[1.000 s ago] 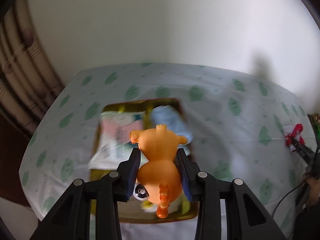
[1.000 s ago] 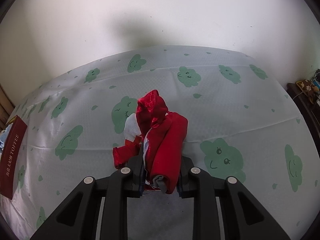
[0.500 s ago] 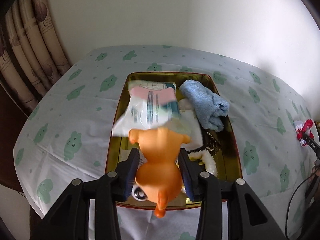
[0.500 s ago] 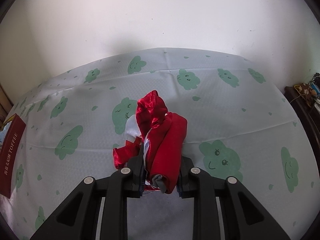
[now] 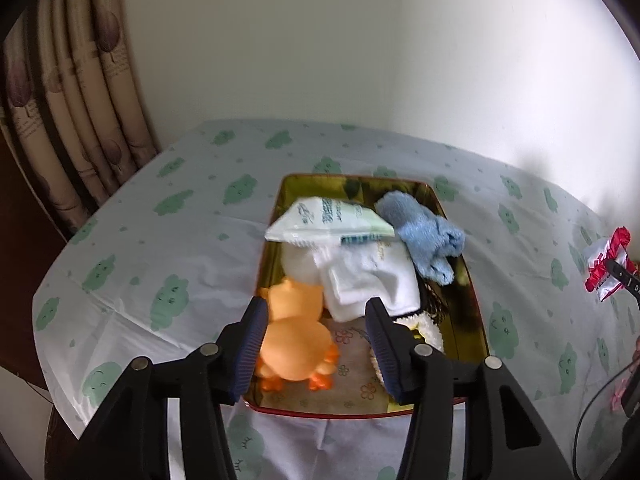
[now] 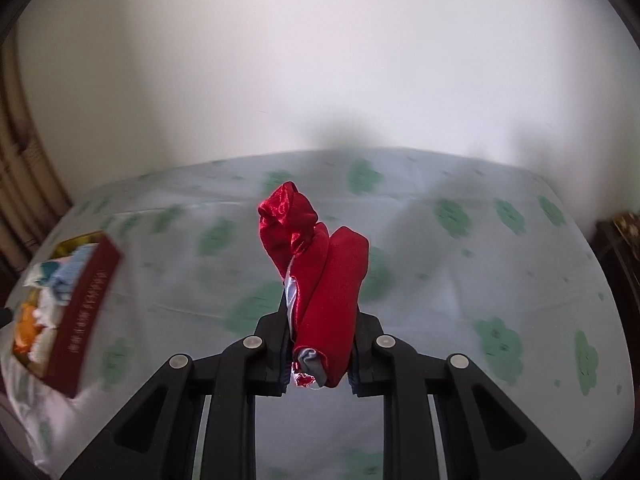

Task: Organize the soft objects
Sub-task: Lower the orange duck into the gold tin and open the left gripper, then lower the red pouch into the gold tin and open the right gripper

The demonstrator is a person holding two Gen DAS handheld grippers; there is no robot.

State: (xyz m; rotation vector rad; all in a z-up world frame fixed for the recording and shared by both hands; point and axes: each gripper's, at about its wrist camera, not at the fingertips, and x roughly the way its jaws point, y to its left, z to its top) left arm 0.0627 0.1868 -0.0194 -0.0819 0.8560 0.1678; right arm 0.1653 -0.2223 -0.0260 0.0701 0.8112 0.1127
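Two tools: I hold one in each hand, both angled down over the worktop (image 5: pixel 168 248) with its cloud-print cover.
Left tool (image 5: pixel 316 322): its jaws have just been opening and now stand apart; the orange rubber duck (image 5: pixel 294 344) lies between them, leaning close against the left pad, and I judge neither pad presses it any more.
Duck's place: it rests in the near left corner of the gold-lined tin (image 5: pixel 460 216), on the flower-print bottom, so I judge this drop done.
Tin's load: a tissue pack (image 5: pixel 328 222) lies tilted across the far part, a blue cloth (image 5: pixel 424 236) sits at the right wall, a folded white cloth (image 5: pixel 372 276) fills the middle, and something fuzzy and pale (image 5: pixel 426 330) peeks out near my right finger.
Why that corner: it looks like the only bare floor left in the tin, so the duck goes there rather than on the pile.
Right tool (image 6: pixel 318 346): clamped on the red satin bundle (image 6: pixel 324 280), which stands up out of the jaws, clear of the cover.
Bundle's route: the tin sits well apart to its left, so I judge it is next to go in.
Risk: the slippery satin may unroll, hence the tight grip low on the roll.
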